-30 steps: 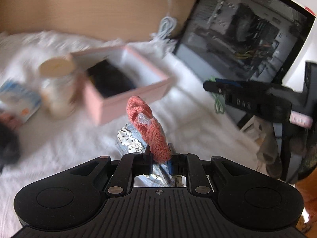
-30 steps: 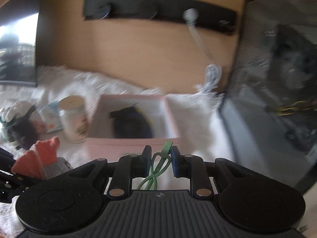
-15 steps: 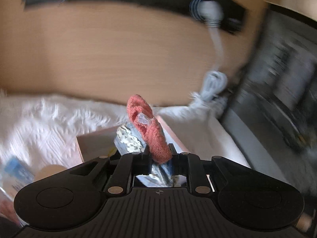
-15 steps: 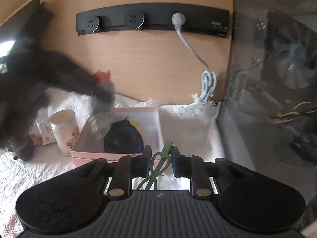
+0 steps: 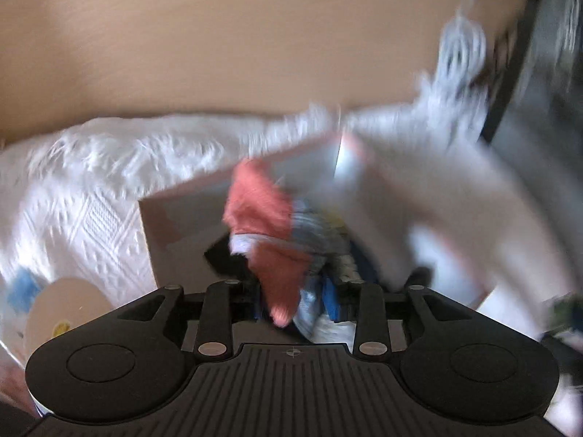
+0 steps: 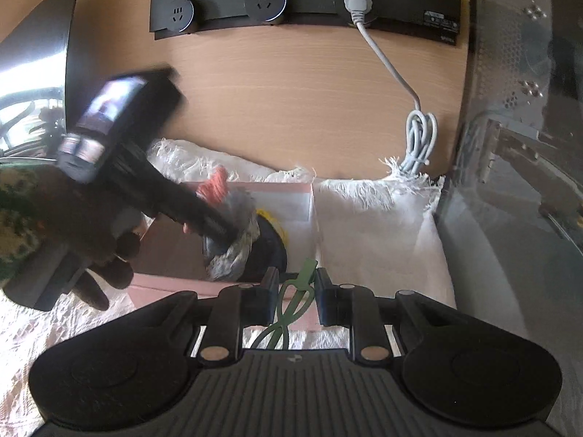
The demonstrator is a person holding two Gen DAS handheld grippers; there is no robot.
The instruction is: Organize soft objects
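Over the open pink box (image 5: 182,196), my left gripper (image 5: 297,291) points steeply down and its jaws are opening. An orange-red sock (image 5: 262,211) and a blue-and-white patterned cloth (image 5: 320,244) hang loosely between the fingers, above a dark item (image 5: 226,258) in the box. The right wrist view shows the left gripper (image 6: 226,233) reaching into the pink box (image 6: 255,284), with the sock (image 6: 215,185) and the patterned cloth (image 6: 229,258). My right gripper (image 6: 294,284) is shut on a thin green band (image 6: 298,291) just before the box's front wall.
A cream-lidded jar (image 5: 69,306) stands left of the box on a white lacy cloth (image 6: 375,225). Behind are a wooden panel with a black socket strip (image 6: 306,3) and a bundled white cable (image 6: 419,134). A glass-sided computer case (image 6: 510,145) blocks the right.
The left gripper swung from the left to over the pink box and tipped down into it. Its jaws have widened around the sock and cloth. The right gripper edged nearer the box, still pinching the green band.
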